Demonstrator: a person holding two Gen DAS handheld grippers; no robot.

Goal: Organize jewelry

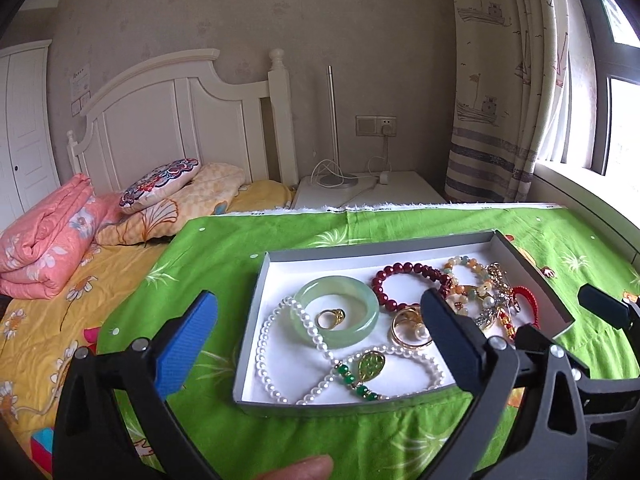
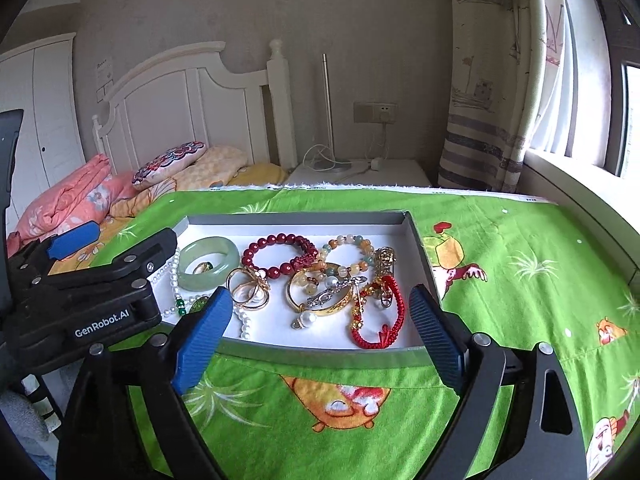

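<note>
Cloth (image 2: 500, 240), green, carries the tray (image 2: 420, 248), jewelry heaped toward its right wall. Left gripper (image 1: 320, 340) and right gripper (image 2: 320, 328) hang spread and empty at its near edge. Risk: snagging the red cord bracelet (image 2: 376, 320) drags tangled neighbours out.

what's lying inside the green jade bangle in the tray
A gold ring lies inside the jade bangle on the white tray floor. Nothing covers that spot.

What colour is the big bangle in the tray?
Pale translucent green bangle, clearest in the left wrist view.
</note>
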